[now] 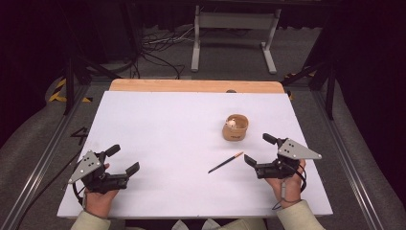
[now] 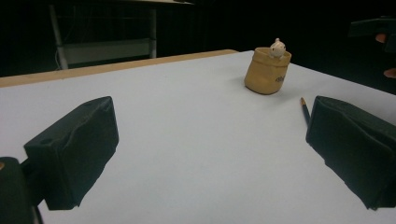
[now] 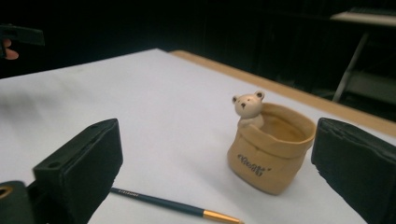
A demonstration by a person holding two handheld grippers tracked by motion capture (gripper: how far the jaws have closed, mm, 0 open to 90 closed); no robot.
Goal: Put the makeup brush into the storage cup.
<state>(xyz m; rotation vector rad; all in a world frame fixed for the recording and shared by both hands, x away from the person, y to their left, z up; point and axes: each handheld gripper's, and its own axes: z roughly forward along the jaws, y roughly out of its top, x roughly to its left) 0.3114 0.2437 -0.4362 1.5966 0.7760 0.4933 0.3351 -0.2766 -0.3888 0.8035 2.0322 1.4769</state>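
On the white table (image 1: 182, 124), near-left, the left gripper (image 1: 125, 162) rested with jaws spread, empty. A dark pencil (image 1: 225, 162) lay right of centre, the tan bear pot (image 1: 235, 127) just beyond it. The right gripper (image 1: 257, 149) sat released near the pencil.

One table (image 1: 158, 124) carries one tan pot (image 1: 235, 129) with one little bear figure (image 1: 232, 123) at its rim, and one dark pencil (image 1: 225, 162). Two claws are over it: one left claw (image 1: 122, 160) and one right claw (image 1: 257, 149), each in one hand.
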